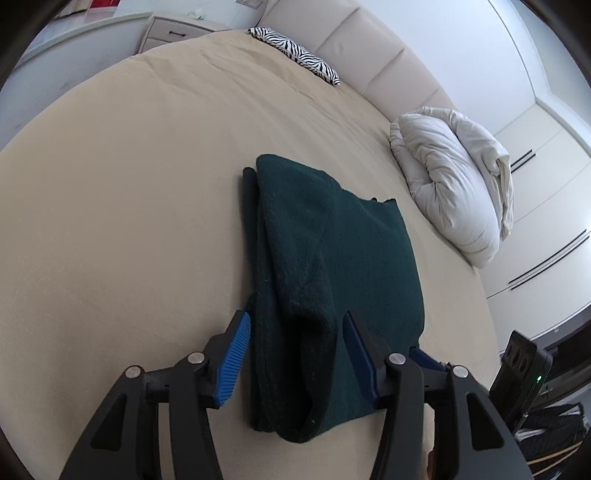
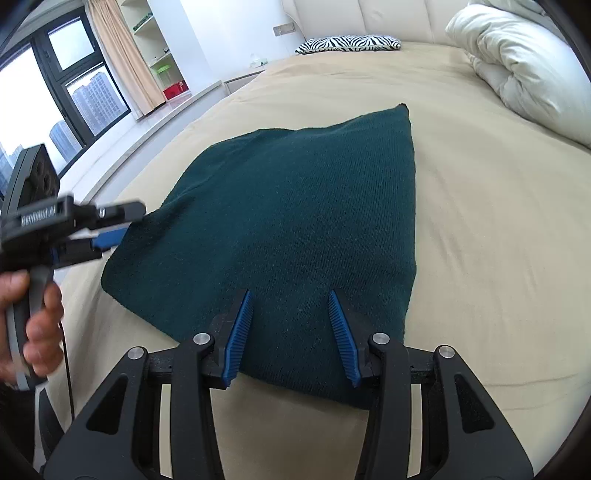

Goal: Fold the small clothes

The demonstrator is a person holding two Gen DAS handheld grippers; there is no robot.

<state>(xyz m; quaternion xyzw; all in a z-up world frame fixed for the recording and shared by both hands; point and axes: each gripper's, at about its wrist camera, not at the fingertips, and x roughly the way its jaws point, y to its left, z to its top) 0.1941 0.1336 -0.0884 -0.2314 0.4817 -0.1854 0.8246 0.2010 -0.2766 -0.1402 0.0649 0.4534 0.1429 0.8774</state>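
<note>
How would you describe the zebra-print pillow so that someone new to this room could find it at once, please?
Start at the large bed with the beige sheet and look toward its padded headboard. The zebra-print pillow lies flat there. Its black and white stripes set it apart from the plain white bundled duvet and the dark green folded garment.

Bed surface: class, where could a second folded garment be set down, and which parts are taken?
Free: the wide beige bedspread left of the dark green garment, running up to the zebra-print cushion; also the strip between garment and white duvet bundle. Crowded: the near edge, where both hand-held grippers, left and right, sit open over the garment.
</note>
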